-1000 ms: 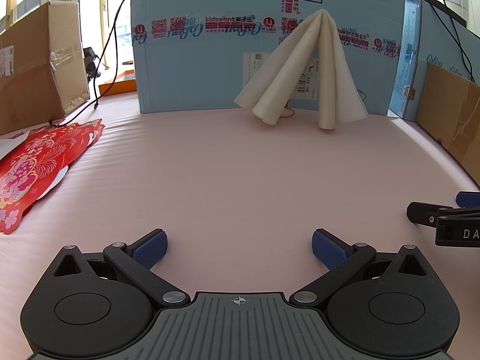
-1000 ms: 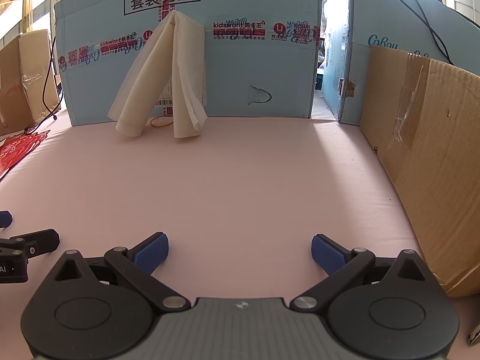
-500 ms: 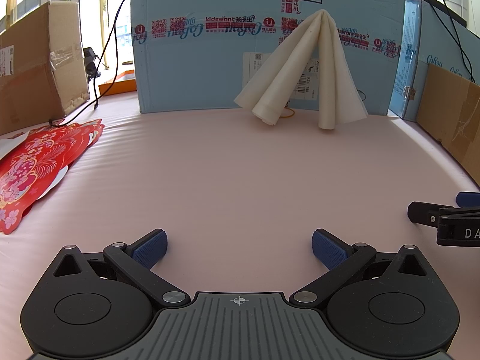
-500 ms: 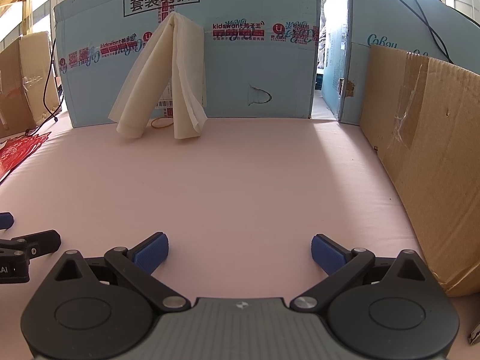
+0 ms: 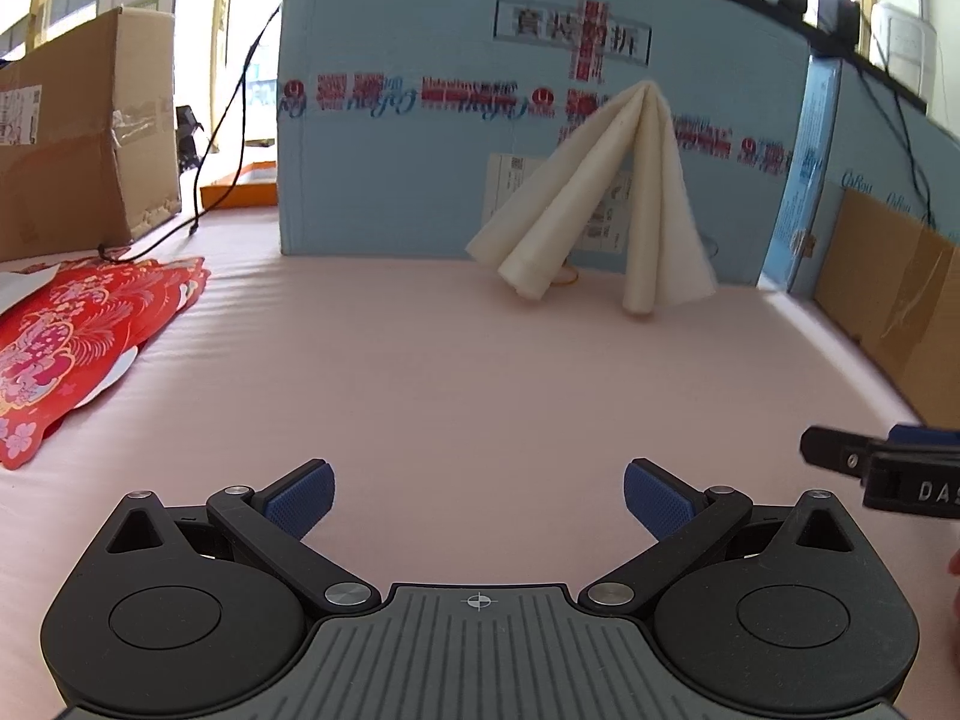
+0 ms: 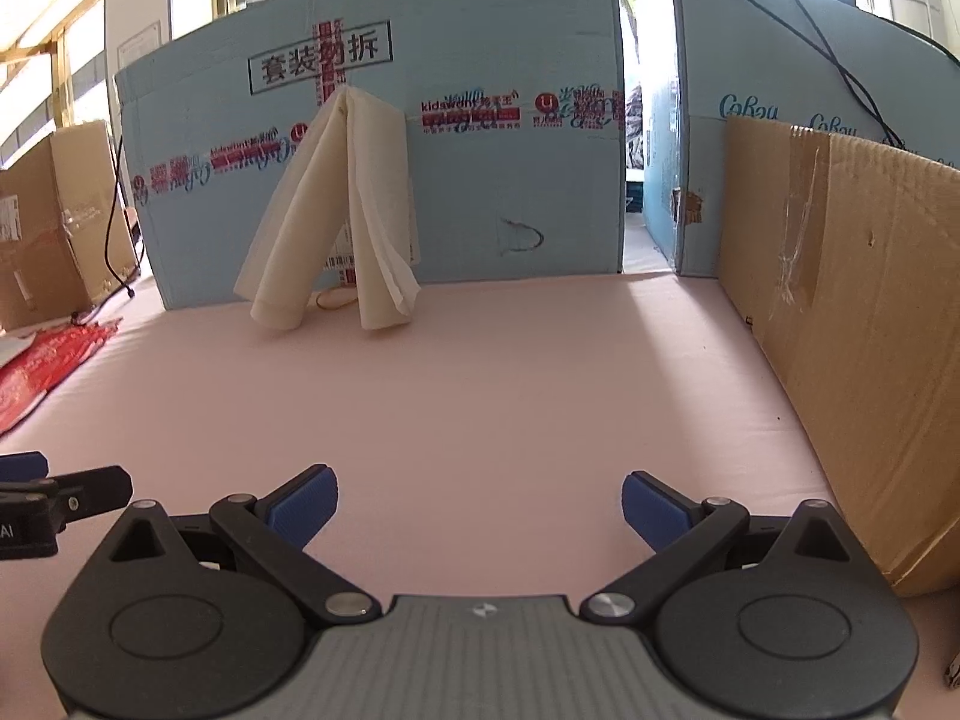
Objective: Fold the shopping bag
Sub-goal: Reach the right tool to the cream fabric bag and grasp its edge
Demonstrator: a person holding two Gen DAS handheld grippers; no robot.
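left wrist: the red shopping bag (image 5: 72, 342) lies flat at the far left, cut off by the frame, long axis running away toward the boxes; left gripper (image 5: 478, 489) spread wide, empty

right wrist: only the bag's edge (image 6: 42, 372) shows; right gripper (image 6: 478, 495) likewise released, empty

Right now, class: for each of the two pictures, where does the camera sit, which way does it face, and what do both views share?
Left wrist: mounted on the left gripper, low over the pink table, facing the blue carton wall; its open blue-padded fingers show, the right gripper at the right edge.
Right wrist: on the right gripper, same heading; its open fingers show, the left gripper at the left edge, a brown cardboard panel alongside.
Shared: the cream folded bag against the wall and the red shopping bag lying flat.
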